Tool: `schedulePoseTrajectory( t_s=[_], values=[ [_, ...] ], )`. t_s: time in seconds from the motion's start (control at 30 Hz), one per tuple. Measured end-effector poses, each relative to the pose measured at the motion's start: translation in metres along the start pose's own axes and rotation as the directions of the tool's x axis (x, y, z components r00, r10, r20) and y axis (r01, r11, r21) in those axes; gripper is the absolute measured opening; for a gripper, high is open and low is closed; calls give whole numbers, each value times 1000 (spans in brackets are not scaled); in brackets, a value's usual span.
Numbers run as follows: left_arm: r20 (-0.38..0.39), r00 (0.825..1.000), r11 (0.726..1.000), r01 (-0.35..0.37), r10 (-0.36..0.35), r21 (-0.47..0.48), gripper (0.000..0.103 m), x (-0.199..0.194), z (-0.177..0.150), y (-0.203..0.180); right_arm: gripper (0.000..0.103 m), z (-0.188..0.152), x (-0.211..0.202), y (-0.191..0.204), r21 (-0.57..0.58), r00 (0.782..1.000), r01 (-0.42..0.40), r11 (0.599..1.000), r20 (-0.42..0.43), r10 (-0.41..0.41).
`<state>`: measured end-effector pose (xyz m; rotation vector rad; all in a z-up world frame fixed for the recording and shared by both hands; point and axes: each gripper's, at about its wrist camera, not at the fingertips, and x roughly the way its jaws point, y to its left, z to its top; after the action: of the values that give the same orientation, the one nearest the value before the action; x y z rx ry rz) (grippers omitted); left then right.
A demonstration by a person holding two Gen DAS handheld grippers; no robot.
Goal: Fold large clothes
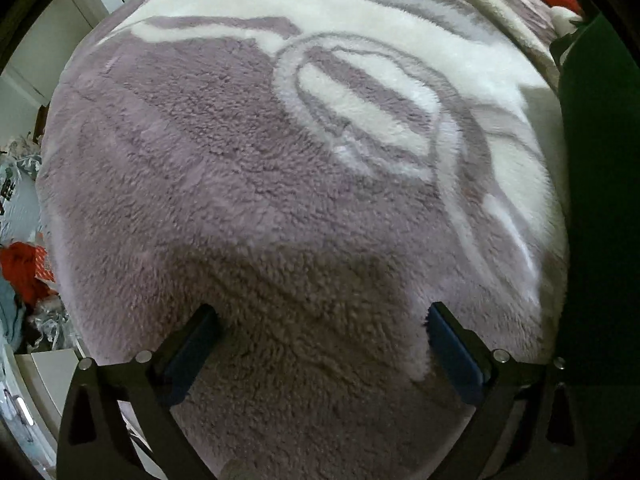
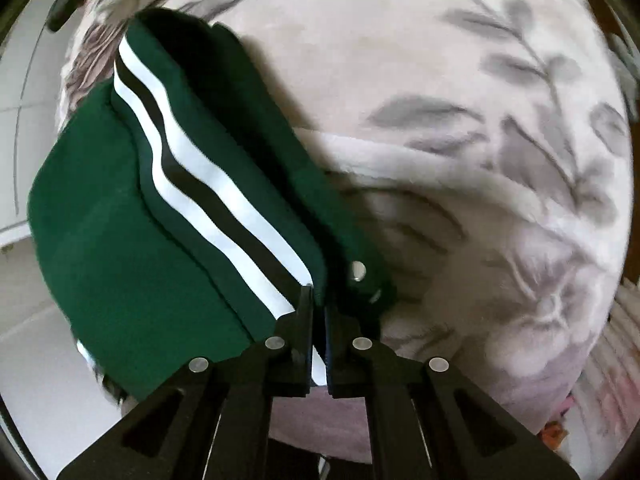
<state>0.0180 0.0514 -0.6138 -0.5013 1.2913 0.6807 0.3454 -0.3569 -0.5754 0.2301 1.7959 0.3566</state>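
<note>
1. The right gripper (image 2: 318,300) points steeply down, its fingers (image 2: 306,320) closed tight on the near edge of the green garment (image 2: 120,240), pinching the fabric where the white and black stripes (image 2: 224,208) run into them.
2. The green garment lies folded in layers on the fleece blanket (image 2: 460,160). Two metal snaps (image 2: 357,270) sit on its edge just beyond the right fingers.
3. From the pinched edge the garment stretches away and leftward, its stripes running along a fold toward the far side of the blanket.
4. The left gripper (image 1: 320,320) hangs over the mauve part of the same blanket (image 1: 240,200), its fingers (image 1: 452,344) spread wide with only pile between them and nothing clamped. Their shadow falls on the blanket right beneath.
5. In the left wrist view the green garment (image 1: 592,200) shows only as a dark green mass at the right edge of the blanket, well apart from the left fingers.
6. Beyond the blanket's left edge lies blurred clutter, with something red (image 1: 20,268) among it.
</note>
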Motion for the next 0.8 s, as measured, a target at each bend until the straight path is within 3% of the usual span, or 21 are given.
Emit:
schedulePoseTrajectory(
  t_s=[0.03,0.1,0.13,0.17,0.2,0.37,0.47,0.53,0.57,0.63,0.67,0.7,0.73,0.77,0.8],
  values=[
    [0,1000,1000,-4,4,-1,103,1,1,0,10,6,-5,3,-9,1000,-16,1000,0,16],
    [8,1000,1000,-11,11,-5,103,3,2,-1,30,14,-28,5,-14,996,-75,997,52,75],
    [7,1000,1000,-12,12,-10,103,5,3,-3,60,20,-41,6,-24,988,-124,992,90,125],
    [4,1000,1000,-12,13,-13,103,5,5,-4,83,28,-48,9,-42,982,-148,988,116,152],
    [-6,1000,1000,-14,14,-13,103,4,5,-4,86,40,-51,13,-77,976,-165,983,131,174],
    [-16,1000,998,6,-6,-56,103,-15,28,-2,86,118,-7,39,-175,948,-307,935,33,317],
    [82,996,996,43,-37,-76,103,-62,49,-4,86,151,42,63,-179,931,-365,914,-104,351],
    [152,985,993,93,-82,-72,103,-94,65,-14,84,150,53,75,-219,932,-361,907,-119,342],
    [199,972,989,136,-122,-56,103,-114,76,-24,65,149,57,81,-248,939,-344,905,-115,325],
    [257,950,983,186,-178,-8,103,-139,91,-48,41,145,55,89,-218,942,-336,916,-85,325],
    [271,942,980,199,-197,20,103,-145,99,-60,30,139,48,90,-195,941,-339,920,-64,333],
    [276,938,978,199,-209,64,103,-148,110,-81,28,137,42,93,-185,943,-333,925,-46,330],
    [271,941,979,183,-201,89,103,-143,116,-89,23,133,32,96,-184,945,-325,928,-23,326],
    [252,951,981,152,-178,119,103,-131,128,-106,11,128,21,102,-192,942,-329,925,2,335],
    [222,962,982,131,-160,139,103,-118,136,-115,11,125,11,107,-197,935,-344,918,16,354]
  ],
)
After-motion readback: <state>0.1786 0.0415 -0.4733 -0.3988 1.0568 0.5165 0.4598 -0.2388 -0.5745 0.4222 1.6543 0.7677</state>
